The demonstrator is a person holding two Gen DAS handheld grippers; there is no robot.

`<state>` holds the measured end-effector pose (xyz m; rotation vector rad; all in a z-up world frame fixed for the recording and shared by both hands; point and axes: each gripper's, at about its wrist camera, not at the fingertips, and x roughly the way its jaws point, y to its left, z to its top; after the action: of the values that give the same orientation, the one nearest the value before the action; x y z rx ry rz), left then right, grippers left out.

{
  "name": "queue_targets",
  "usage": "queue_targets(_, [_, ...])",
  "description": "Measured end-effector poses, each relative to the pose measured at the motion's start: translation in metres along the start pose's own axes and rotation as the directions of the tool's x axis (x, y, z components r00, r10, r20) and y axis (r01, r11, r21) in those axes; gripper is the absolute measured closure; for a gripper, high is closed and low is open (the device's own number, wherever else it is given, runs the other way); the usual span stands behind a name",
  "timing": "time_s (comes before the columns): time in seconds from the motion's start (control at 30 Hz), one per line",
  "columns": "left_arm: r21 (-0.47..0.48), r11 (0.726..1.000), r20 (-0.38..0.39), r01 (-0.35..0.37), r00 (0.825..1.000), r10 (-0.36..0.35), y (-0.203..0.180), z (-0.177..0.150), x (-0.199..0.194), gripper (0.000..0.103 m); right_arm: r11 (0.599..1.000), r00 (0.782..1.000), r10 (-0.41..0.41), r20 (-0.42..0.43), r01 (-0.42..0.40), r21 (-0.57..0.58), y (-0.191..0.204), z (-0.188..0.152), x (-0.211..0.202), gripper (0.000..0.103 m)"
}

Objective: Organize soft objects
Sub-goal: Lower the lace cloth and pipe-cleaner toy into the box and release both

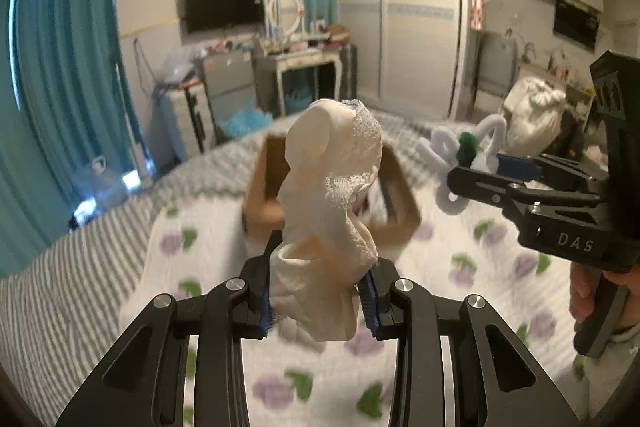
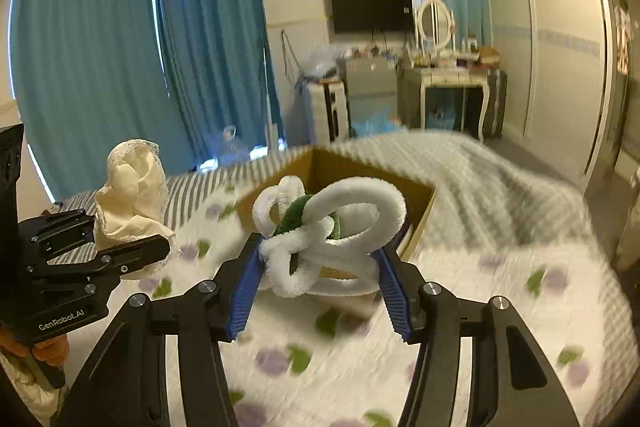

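L gripper [image 1: 320, 291] 1 sock [image 1: 332, 187], R gripper [image 2: 320, 283] 1 flower [image 2: 324, 231].

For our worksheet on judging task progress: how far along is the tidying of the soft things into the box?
Done: both pickups. In hand: the left gripper is shut on the cream lace cloth, and the right gripper is shut on the white fuzzy flower. Both are held in the air before the open cardboard box on the floral blanket. Left: dropping both in; the box's contents are unclear.

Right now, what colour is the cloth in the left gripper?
Cream cloth with white lace trim, clearest in the left wrist view.
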<state>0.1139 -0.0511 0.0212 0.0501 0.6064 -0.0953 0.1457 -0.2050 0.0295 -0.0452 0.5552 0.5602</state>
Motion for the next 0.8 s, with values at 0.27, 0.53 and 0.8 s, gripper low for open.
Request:
queue_targets(0.27, [0.033,0.999,0.033,-0.022,0.999,0.021,0.000,0.065,0.065,0.070,1.000,0.999,-0.029,0.041,0.030,-0.008,-0.027,0.068,0.052,0.048])
queue_targets(0.53, [0.051,0.997,-0.044,-0.057,0.997,0.059,0.015,0.065,0.162,0.070,0.998,0.999,-0.011,-0.036,0.014,0.064,-0.060,0.076,0.156,0.048])
queue_targets(0.8, [0.034,0.998,-0.120,-0.047,0.991,0.051,0.024,0.043,0.208,0.069,0.994,0.994,0.024,-0.107,-0.012,0.110,-0.078,0.060,0.210,0.045])
